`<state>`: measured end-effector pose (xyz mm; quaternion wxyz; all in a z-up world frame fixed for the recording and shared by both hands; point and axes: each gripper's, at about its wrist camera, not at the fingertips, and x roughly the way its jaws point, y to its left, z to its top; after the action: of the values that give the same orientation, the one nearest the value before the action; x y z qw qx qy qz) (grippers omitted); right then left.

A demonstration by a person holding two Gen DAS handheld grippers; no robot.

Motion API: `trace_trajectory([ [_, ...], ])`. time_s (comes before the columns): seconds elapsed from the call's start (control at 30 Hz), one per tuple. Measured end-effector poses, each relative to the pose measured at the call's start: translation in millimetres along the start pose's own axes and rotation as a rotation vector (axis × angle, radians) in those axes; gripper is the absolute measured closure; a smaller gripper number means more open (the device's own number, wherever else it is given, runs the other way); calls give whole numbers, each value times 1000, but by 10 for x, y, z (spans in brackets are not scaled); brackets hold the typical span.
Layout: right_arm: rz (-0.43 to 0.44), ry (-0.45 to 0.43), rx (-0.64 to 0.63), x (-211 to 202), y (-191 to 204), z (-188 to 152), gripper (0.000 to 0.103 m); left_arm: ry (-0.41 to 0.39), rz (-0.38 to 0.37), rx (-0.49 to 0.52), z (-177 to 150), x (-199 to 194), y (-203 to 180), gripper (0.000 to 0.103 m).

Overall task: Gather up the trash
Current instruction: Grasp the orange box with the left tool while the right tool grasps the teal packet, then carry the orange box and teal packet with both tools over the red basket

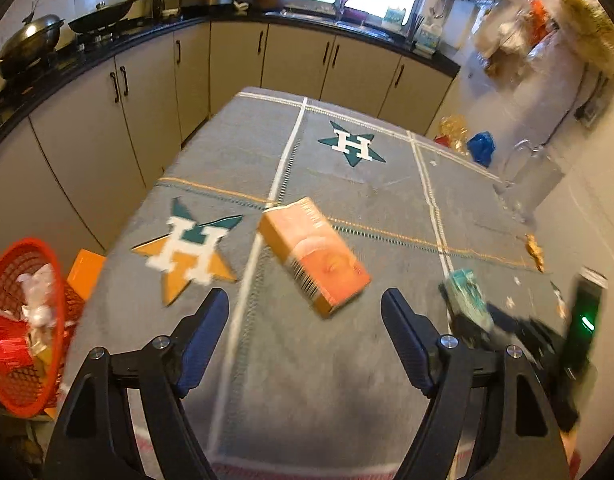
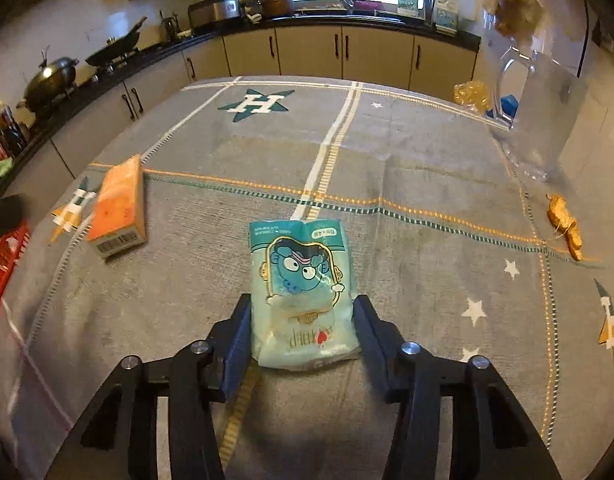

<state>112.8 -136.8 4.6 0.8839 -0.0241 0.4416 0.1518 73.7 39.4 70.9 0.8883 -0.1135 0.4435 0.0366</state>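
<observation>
Here, teal packet (image 2: 303, 292) pinched between right claw (image 2: 303, 322) pads

A matt woven cloth (image 2: 407, 208) with stitched stripes covers the table, filling the middle of the frame. On it, low centre, lies a glossy, crinkled plastic packet (image 2: 301, 292); at left, a smooth cardboard box (image 2: 117, 208). In the left wrist view, a red plastic mesh basket (image 1: 11, 364) sits lower left, and dark metal woks (image 1: 31, 42) with a dull sheen upper left.
</observation>
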Motion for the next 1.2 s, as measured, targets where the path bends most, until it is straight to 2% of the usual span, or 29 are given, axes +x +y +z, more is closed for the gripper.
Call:
trace_trajectory([
  [0.07,23,-10,39,-70,-57,4,59,27,33,-16,73,194,-83,26],
  [0.3,68,-34,168,-207,-228,17,59,58,161,-52,237,633,-301,25],
  [0.57,54,-74,187,-353,-247,-9,59,81,249,-3,276,956,-467,25],
  [0.6,55,-78,188,-369,-243,-12,59,82,247,0,265,968,-457,26],
  [0.77,68,-90,188,-395,-219,-5,59,79,215,17,141,938,-316,47],
  [0.8,70,-93,186,-399,-204,-4,59,74,214,21,120,907,-290,58],
  [0.93,69,-106,163,-428,-131,-16,59,74,160,20,11,762,-112,58],
  [1.0,75,-115,149,-450,-89,-17,59,65,106,6,-91,624,12,58],
  [1.2,121,-111,92,-427,116,-41,59,5,58,21,-394,162,214,58],
])
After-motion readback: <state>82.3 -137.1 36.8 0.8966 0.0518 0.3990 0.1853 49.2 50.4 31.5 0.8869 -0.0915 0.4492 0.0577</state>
